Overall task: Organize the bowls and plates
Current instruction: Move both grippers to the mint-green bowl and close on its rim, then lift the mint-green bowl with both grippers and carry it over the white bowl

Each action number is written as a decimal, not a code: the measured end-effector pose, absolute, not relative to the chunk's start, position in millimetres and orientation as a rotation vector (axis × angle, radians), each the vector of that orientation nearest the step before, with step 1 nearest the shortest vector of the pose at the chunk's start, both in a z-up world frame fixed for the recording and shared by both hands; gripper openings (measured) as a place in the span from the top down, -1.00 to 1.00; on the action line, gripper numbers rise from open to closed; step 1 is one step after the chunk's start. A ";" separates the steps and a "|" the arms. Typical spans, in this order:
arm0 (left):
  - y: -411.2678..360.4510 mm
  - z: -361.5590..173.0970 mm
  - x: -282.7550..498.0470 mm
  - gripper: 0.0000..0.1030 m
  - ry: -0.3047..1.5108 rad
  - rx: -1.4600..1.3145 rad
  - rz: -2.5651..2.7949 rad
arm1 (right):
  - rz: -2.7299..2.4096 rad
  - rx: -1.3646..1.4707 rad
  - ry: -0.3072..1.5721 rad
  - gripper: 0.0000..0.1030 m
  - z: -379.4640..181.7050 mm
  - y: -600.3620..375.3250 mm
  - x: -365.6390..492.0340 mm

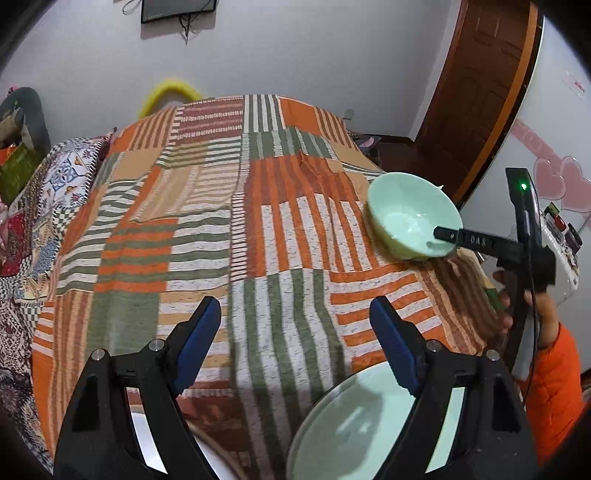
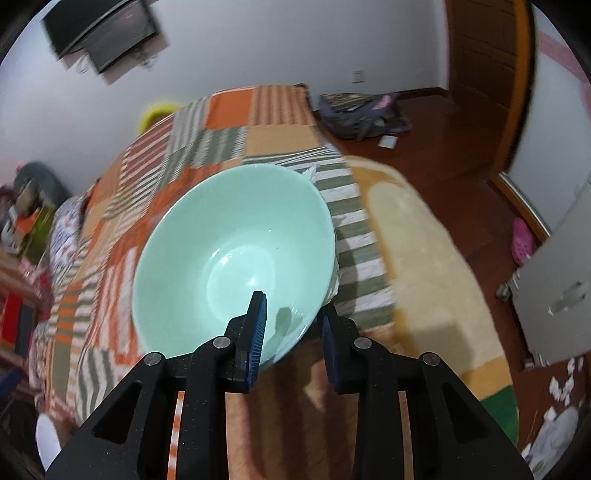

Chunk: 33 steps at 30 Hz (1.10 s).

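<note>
Striped patchwork bedspread [image 1: 207, 206] in orange, green and white covers the bed, with a patterned quilt [image 1: 44, 206] bunched along its left edge and a yellow ring [image 1: 168, 92] past the far end. Dark screen [image 1: 177, 9] on the white wall, wooden door [image 1: 484, 85] at right. On the wood floor: a backpack [image 2: 364, 114], a pink shoe [image 2: 522, 240], and a cream blanket [image 2: 436, 280] hanging beside the bed.

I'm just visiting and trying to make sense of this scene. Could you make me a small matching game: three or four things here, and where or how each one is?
Things:
1. green bowl
2. left gripper
3. green plate
4. backpack

States:
A. open, holding nothing
B. lying on the wooden floor
C. rim pinched by the right gripper
D. low beside the left gripper

Pairs: 1-C, 2-A, 3-D, 4-B
</note>
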State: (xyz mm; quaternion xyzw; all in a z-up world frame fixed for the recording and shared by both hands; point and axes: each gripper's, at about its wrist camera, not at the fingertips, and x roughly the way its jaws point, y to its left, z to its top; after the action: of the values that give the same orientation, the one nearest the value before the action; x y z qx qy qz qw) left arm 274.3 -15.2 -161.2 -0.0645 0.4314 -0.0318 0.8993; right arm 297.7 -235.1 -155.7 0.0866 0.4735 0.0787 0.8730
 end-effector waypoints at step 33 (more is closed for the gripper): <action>-66.7 -235.4 379.2 0.48 1.084 -0.160 -0.075 | 0.398 0.174 1.000 0.49 -163.3 -199.7 259.6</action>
State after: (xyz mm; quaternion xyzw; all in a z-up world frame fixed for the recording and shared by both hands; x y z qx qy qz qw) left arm 379.2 -66.7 -235.4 -0.0762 0.5152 -0.0359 0.8529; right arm 259.6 -199.7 -163.3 0.0829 0.4757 0.1892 0.8550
